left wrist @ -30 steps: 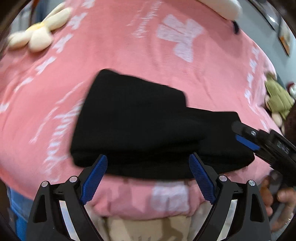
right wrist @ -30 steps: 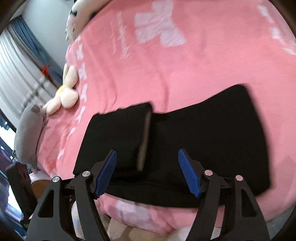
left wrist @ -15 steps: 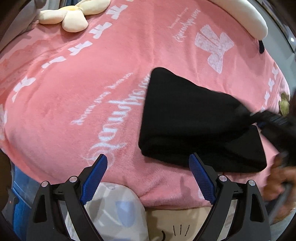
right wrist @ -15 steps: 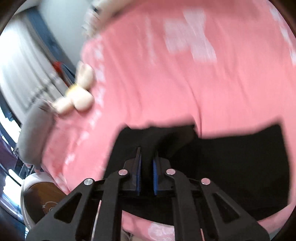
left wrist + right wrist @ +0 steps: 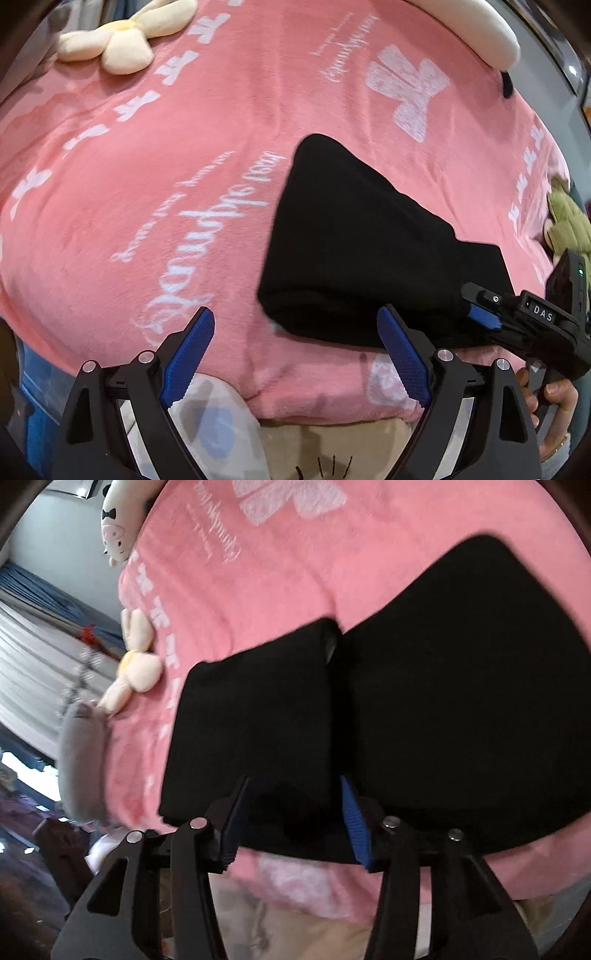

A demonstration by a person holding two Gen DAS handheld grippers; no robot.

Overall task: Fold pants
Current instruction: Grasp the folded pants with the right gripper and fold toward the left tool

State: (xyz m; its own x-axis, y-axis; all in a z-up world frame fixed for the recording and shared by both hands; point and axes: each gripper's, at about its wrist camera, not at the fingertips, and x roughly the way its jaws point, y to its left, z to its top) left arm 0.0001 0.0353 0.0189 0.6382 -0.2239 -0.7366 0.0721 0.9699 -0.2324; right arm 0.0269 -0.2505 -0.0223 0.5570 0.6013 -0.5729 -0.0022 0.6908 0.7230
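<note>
The black pants [image 5: 362, 243] lie folded in a thick bundle on the pink blanket [image 5: 166, 192], near its front edge. In the right wrist view the pants [image 5: 443, 701] show a folded flap lying over the left part. My left gripper [image 5: 295, 350] is open and empty, held at the blanket's front edge, left of the bundle. My right gripper [image 5: 291, 816] is open, its fingers on either side of the folded flap's near edge. It also shows in the left wrist view [image 5: 484, 317] at the bundle's right end.
A cream flower plush [image 5: 122, 48] lies at the far left, a green plush [image 5: 569, 225] at the right. A grey plush [image 5: 85, 760] and a white plush [image 5: 116, 517] lie along the blanket's left side. The blanket's front edge drops off just before both grippers.
My right gripper was shut on the pants' fold half a second ago and has opened. The left gripper swung left off the bundle and now holds nearly still.
</note>
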